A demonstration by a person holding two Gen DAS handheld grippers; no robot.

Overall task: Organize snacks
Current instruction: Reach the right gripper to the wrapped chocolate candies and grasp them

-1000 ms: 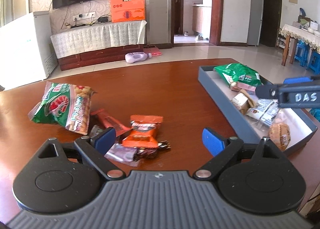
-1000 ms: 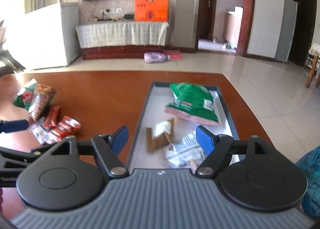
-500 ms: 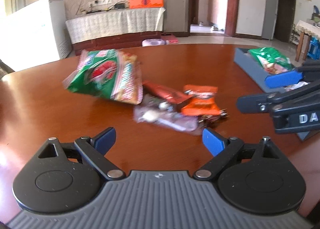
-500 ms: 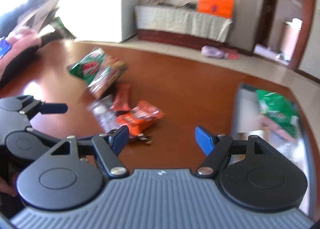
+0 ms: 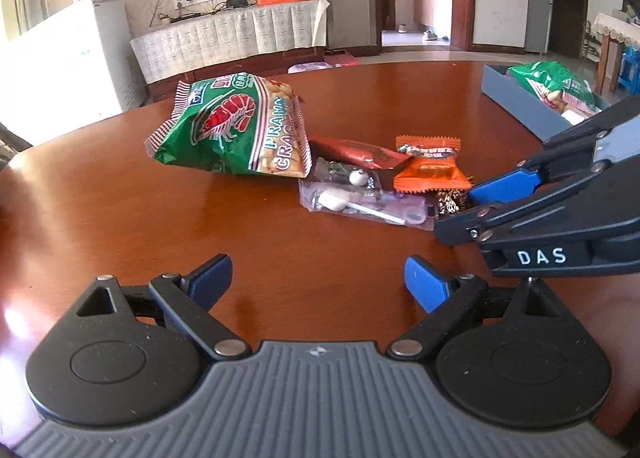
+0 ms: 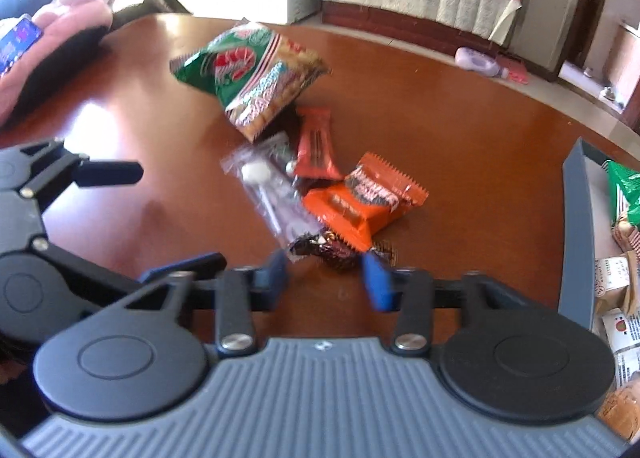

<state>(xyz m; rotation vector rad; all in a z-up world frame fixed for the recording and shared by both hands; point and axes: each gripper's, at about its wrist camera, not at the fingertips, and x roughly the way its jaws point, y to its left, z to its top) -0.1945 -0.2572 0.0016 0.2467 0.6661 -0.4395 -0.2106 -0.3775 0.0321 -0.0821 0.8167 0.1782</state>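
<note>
Snacks (image 6: pixel 320 193) — right gripper (image 6: pixel 326 278) low, fingers (image 6: pixel 376 284) parted, flanking brown candy (image 6: pixel 340 248).

A: Bright daylight here, pouring in from the window side left of the tabletop (image 5: pixel 120 217) — see that white glare along its left edge?

B: Yes, and the right wrist view blows out completely above the tabletop (image 6: pixel 480 145), with a shiny patch on the wood below.

A: Left wrist view is crisp. Fisheye bends the walls.

B: The right one's smeared; the right hand-held gripper (image 6: pixel 328 280) has blurred fingertips (image 6: pixel 378 284).
</note>
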